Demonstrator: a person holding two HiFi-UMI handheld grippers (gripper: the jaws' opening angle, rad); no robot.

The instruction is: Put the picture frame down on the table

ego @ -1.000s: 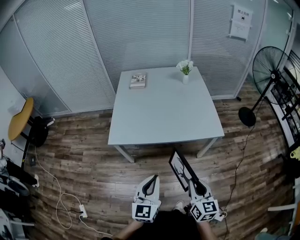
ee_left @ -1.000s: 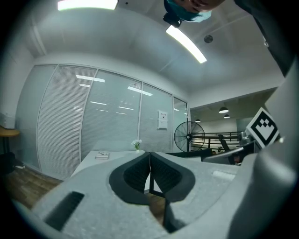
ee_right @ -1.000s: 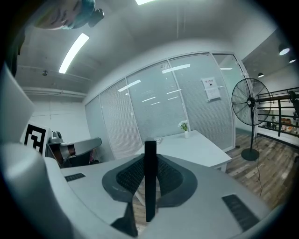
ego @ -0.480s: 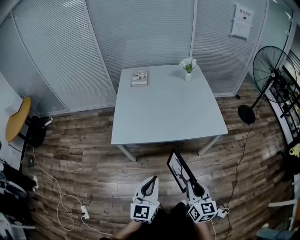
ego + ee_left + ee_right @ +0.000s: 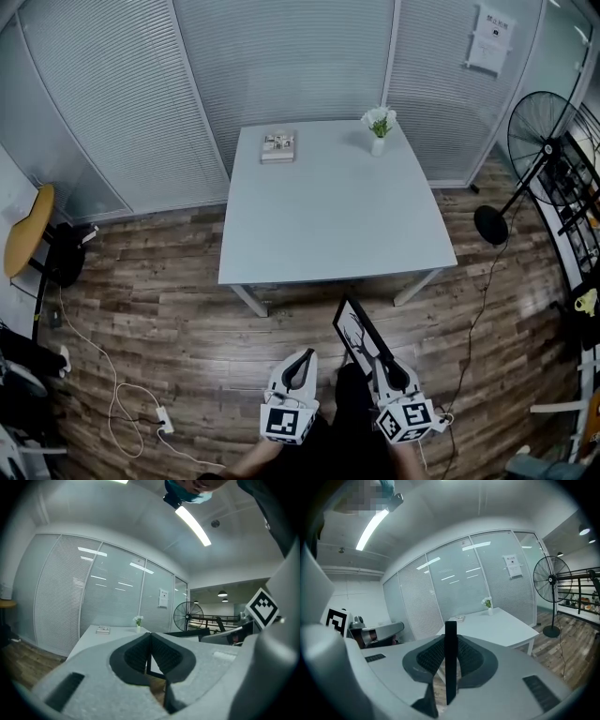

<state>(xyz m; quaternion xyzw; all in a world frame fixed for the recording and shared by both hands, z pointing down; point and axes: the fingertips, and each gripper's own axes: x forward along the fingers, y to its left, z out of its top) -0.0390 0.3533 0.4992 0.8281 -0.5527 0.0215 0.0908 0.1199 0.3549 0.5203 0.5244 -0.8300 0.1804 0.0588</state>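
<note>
Our right hand-held gripper [image 5: 380, 362] pinches the frame [image 5: 357, 336] by its edge; our left hand-held gripper [image 5: 307, 355] is clenched, empty. We judge the frame stiff, light and fragile, best held by the edge.

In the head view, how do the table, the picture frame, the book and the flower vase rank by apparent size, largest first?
1. table
2. picture frame, but it is much nearer the camera, so this place is unsure
3. book and flower vase: they look about alike, so I do not rank them
</note>
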